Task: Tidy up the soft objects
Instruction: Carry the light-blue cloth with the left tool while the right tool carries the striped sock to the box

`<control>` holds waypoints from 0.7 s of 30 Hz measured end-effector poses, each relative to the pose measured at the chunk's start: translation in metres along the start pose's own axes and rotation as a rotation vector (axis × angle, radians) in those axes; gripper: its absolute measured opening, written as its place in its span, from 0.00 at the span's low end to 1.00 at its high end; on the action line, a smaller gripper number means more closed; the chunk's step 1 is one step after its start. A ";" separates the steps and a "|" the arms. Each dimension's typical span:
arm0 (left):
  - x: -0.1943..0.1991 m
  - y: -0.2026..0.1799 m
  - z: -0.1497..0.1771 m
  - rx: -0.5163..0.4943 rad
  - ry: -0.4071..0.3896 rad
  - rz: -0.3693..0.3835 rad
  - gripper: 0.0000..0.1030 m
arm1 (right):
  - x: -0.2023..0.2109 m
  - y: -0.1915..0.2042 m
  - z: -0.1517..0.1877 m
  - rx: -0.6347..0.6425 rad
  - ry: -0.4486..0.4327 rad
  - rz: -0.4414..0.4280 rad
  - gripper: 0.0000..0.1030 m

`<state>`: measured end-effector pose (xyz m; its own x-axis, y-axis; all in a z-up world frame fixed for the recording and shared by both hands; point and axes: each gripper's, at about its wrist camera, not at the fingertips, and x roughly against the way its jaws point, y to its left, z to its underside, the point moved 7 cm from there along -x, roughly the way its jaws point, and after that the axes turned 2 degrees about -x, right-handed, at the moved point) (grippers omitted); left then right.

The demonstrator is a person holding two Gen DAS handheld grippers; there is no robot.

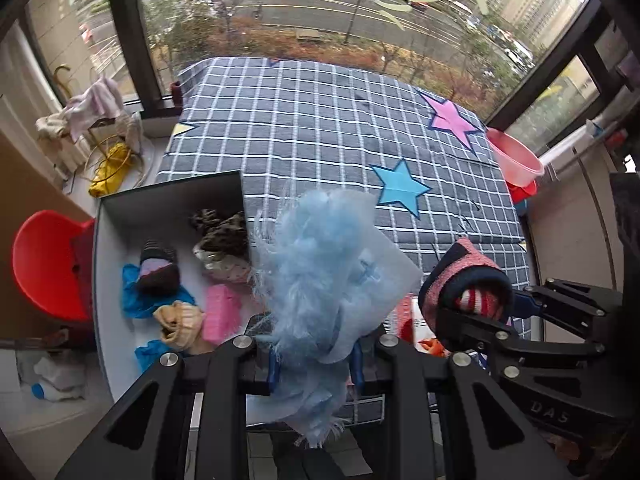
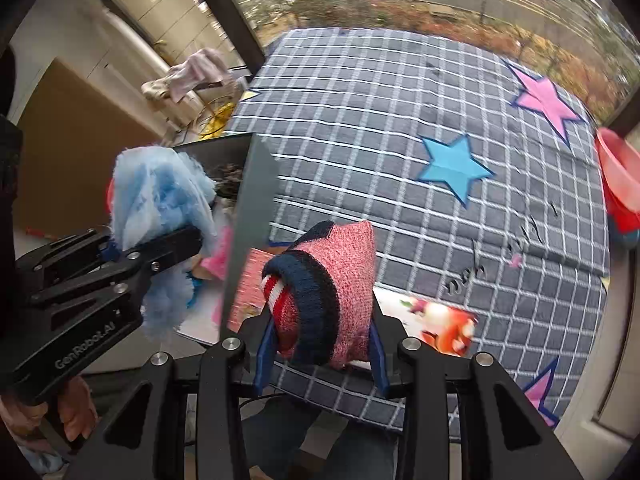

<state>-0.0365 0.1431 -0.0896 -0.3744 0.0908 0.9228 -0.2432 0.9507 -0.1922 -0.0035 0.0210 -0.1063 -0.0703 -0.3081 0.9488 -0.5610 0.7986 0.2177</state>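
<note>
My left gripper (image 1: 316,364) is shut on a fluffy light-blue cloth (image 1: 320,264), held above the right wall of a grey box (image 1: 116,208). Inside the box lie several soft items: a dark striped sock (image 1: 158,266), a leopard-print piece (image 1: 224,232), a pink piece (image 1: 222,312) and a tan sock (image 1: 180,322). My right gripper (image 2: 322,354) is shut on a rolled pink and navy sock (image 2: 332,280), held over the checked mat (image 2: 400,120). Each gripper shows in the other's view: the left gripper (image 2: 168,244) with the blue cloth (image 2: 160,188), the right gripper (image 1: 476,312) with the sock (image 1: 464,276).
The grey checked mat (image 1: 320,128) with pink and blue stars lies before a large window. A red chair (image 1: 44,264) stands left of the box. Pink and red basins (image 1: 516,156) sit at the mat's right. A picture card (image 2: 440,324) lies on the mat near the box.
</note>
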 end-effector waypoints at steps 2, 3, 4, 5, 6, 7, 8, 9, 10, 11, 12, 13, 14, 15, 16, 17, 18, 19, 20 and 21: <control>0.002 0.014 0.003 0.023 -0.003 -0.013 0.27 | -0.003 0.013 -0.004 0.029 0.003 -0.004 0.38; 0.002 0.023 0.005 0.039 -0.004 -0.018 0.27 | -0.004 0.020 -0.006 0.045 0.006 -0.006 0.38; 0.003 0.028 0.006 0.050 -0.005 -0.023 0.27 | -0.006 0.027 -0.008 0.060 0.008 -0.007 0.38; 0.004 0.036 0.008 0.062 -0.006 -0.029 0.27 | -0.008 0.036 -0.010 0.078 0.012 -0.011 0.38; 0.004 0.043 0.011 0.075 -0.006 -0.037 0.27 | -0.009 0.041 -0.011 0.089 0.015 -0.013 0.38; 0.005 0.050 0.014 0.087 -0.006 -0.044 0.27 | -0.011 0.048 -0.012 0.105 0.018 -0.016 0.38; 0.005 0.058 0.016 0.100 -0.006 -0.052 0.27 | -0.013 0.056 -0.013 0.123 0.022 -0.020 0.38; 0.005 0.066 0.020 0.114 -0.004 -0.061 0.27 | -0.014 0.061 -0.014 0.134 0.025 -0.022 0.38; 0.005 0.071 0.022 0.124 -0.002 -0.064 0.27 | -0.016 0.067 -0.014 0.148 0.029 -0.025 0.38; 0.005 0.078 0.025 0.136 0.001 -0.069 0.27 | -0.018 0.074 -0.015 0.162 0.035 -0.028 0.38; 0.004 0.085 0.029 0.149 0.006 -0.074 0.27 | -0.020 0.079 -0.016 0.174 0.039 -0.030 0.38; 0.004 0.091 0.032 0.159 0.009 -0.079 0.27 | -0.022 0.085 -0.016 0.185 0.044 -0.032 0.38; 0.003 0.098 0.036 0.172 0.013 -0.086 0.27 | -0.025 0.091 -0.017 0.196 0.050 -0.035 0.38; 0.003 0.103 0.038 0.181 0.016 -0.091 0.27 | -0.028 0.096 -0.017 0.206 0.055 -0.037 0.38; 0.002 0.108 0.041 0.191 0.020 -0.095 0.27 | -0.030 0.101 -0.018 0.215 0.061 -0.041 0.38; 0.002 0.113 0.044 0.200 0.024 -0.101 0.27 | -0.033 0.107 -0.018 0.226 0.067 -0.043 0.38; 0.001 0.119 0.047 0.209 0.029 -0.109 0.27 | -0.035 0.113 -0.018 0.236 0.072 -0.046 0.38; 0.000 0.122 0.049 0.213 0.034 -0.115 0.27 | -0.038 0.118 -0.018 0.246 0.078 -0.048 0.38; -0.002 0.126 0.051 0.218 0.038 -0.123 0.27 | -0.041 0.123 -0.018 0.256 0.085 -0.052 0.38; -0.003 0.129 0.054 0.221 0.042 -0.131 0.27 | -0.044 0.128 -0.018 0.262 0.093 -0.058 0.38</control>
<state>-0.1149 0.2500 -0.1349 -0.2904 -0.0123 0.9568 -0.4782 0.8679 -0.1340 -0.0572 0.1462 -0.1166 0.0369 -0.2908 0.9561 -0.7568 0.6167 0.2168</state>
